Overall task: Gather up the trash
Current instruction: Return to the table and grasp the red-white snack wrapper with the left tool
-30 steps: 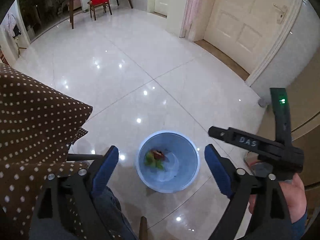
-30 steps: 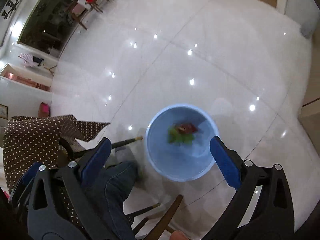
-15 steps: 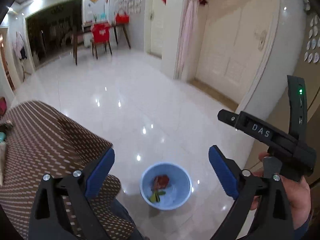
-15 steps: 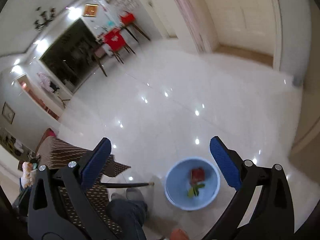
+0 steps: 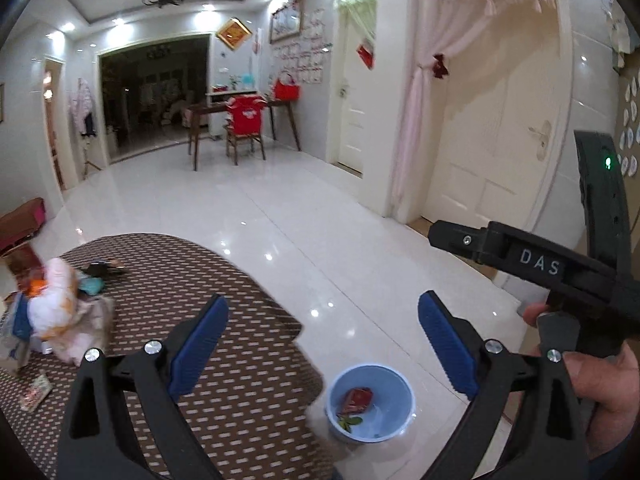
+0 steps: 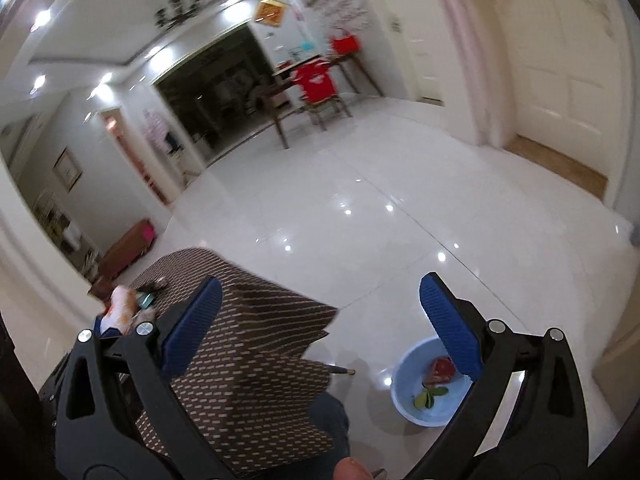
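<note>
Item count, both wrist views

2 grippers: left gripper (image 5: 323,346) & right gripper (image 6: 320,328), each w/ 2 blue pads, both wide apart, nothing held. 1 blue bin (image 5: 394,424) on floor w/ 1 red wrapper (image 5: 357,398) + 1 green scrap (image 5: 350,421) inside. 1 dotted table (image 5: 240,392); 1 blurry pile (image 5: 56,312), pcs can't be counted. 1 red chair (image 5: 245,128).

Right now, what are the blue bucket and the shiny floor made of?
The blue bucket looks like plastic: thin smooth wall, even pale colour, slight sheen. The floor looks like polished ceramic or stone tile: it mirrors the ceiling lights and shows thin straight joint lines. I can't tell which.
</note>
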`<state>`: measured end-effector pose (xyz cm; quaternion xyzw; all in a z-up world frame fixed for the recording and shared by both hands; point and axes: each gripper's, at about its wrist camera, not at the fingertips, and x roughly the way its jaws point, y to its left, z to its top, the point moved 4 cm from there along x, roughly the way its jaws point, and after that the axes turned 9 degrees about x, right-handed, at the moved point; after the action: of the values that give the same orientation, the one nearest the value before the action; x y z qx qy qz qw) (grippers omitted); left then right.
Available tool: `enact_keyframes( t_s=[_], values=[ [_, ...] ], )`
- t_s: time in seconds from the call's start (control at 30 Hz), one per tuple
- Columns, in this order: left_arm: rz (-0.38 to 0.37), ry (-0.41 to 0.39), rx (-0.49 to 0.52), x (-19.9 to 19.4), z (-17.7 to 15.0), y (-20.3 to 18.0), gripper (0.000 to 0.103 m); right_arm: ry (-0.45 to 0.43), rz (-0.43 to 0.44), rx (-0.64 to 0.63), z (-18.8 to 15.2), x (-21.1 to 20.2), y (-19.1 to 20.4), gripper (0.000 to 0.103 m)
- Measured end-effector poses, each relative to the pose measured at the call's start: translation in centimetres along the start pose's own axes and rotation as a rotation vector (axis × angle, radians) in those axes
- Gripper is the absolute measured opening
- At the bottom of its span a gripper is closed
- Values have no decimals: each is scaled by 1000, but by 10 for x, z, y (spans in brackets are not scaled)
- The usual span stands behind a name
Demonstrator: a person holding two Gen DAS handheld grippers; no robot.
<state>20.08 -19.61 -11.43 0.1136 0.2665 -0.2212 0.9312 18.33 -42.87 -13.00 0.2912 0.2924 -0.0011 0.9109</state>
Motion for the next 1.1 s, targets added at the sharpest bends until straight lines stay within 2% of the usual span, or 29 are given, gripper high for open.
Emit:
enact_keyframes(
  t_s=[0.1,0.37,0.6,0.73,0.87,1.03,1.1],
  values=[
    [47,-10,-17,-13,-7,23,94,15,36,-58,-6,6,27,97],
    [171,-8,-72,-52,-42,107,94,74,110,-244,-37,23,130,97],
    [269,77,-148,-71,-86,186,94,156,159,-365,-72,50,208,97],
    [313,128,-154,-76,-105,218,94,216,182,-426,-91,72,247,97],
    [325,212,-149,-66,-126,250,94,279,197,-465,-114,92,275,97],
    [299,323,-119,-43,-158,273,94,358,194,-473,-127,124,298,97],
    [283,352,-120,-36,-164,278,89,388,190,-477,-132,137,305,97]
  ],
)
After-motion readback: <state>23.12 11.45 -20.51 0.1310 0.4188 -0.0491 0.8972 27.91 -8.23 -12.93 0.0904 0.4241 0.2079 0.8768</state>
